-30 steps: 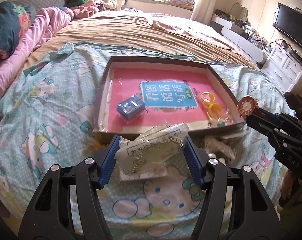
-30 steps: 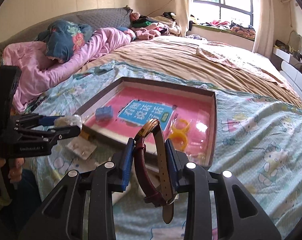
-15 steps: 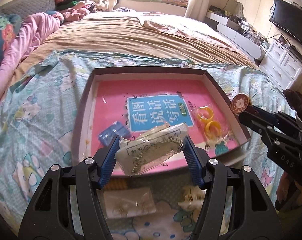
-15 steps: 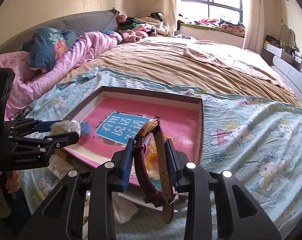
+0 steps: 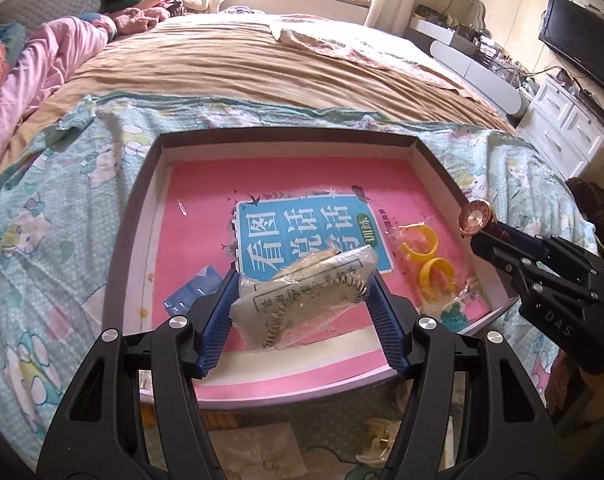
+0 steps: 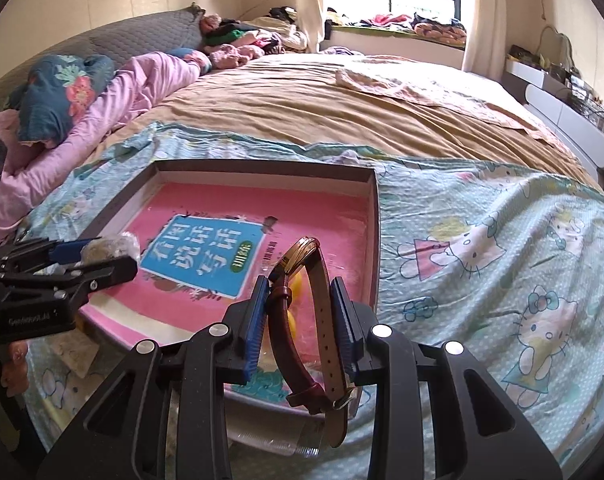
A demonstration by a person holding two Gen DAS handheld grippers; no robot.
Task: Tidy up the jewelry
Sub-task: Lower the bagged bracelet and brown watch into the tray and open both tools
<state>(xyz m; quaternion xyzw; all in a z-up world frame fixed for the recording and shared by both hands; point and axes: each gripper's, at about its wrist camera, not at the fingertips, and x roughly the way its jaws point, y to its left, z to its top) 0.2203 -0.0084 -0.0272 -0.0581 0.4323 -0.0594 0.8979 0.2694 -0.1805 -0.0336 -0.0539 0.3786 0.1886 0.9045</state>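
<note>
Left wrist view: the left claw [image 5: 304, 300] is clamped on one clear plastic packet with a printed card and silver coiled chain [image 5: 306, 292], held over the shallow dark-rimmed box lined in pink [image 5: 137, 216] on the bed. Inside lie one blue booklet with large white Chinese characters [image 5: 302, 236], two yellow plastic bangles [image 5: 428, 258] and one small blue case [image 5: 195, 292]. The other tool reads "DAS".

Right wrist view: the right claw [image 6: 299, 316] is clamped on one brown leather-strapped wristwatch with a gold case [image 6: 302, 300], above the box's near right corner.
</note>
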